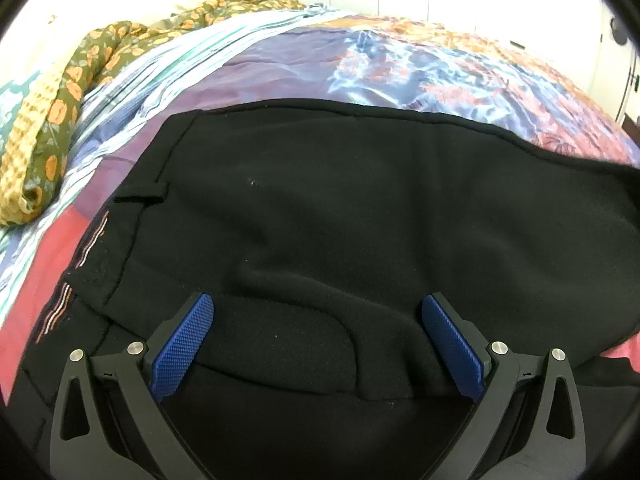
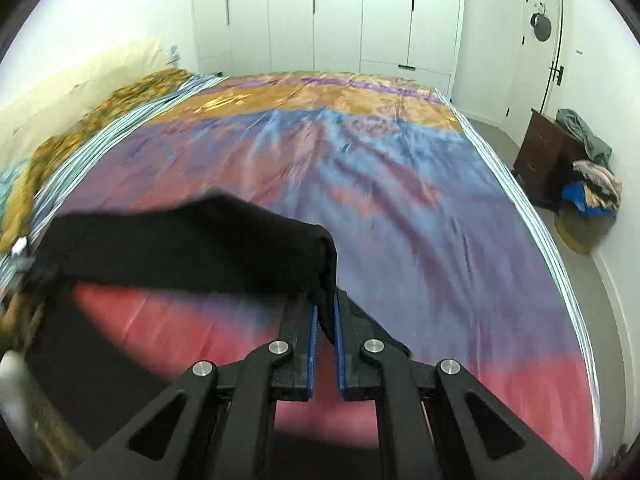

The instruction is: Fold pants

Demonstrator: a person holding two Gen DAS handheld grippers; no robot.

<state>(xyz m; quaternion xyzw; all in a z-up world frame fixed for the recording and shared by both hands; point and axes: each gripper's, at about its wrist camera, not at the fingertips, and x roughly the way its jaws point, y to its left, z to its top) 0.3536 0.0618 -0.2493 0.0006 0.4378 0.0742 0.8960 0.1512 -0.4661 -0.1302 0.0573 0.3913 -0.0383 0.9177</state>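
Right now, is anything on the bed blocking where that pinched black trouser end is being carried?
Nothing visible does. The right gripper is shut on the black pants, and the bedspread ahead lies bare; the floral cloth sits at the far left edge.

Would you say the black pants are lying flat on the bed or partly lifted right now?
Partly lifted: the right gripper is shut on an end of the black pants, raised off the bedspread.

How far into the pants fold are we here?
Early to mid fold. Done: black pants lie spread on the bedspread, with some layering already near the left gripper, which is open over the cloth. In hand: right gripper is shut on one end of the pants, lifted clear of the bed. Left: lay that end over, flatten, finish remaining folds.
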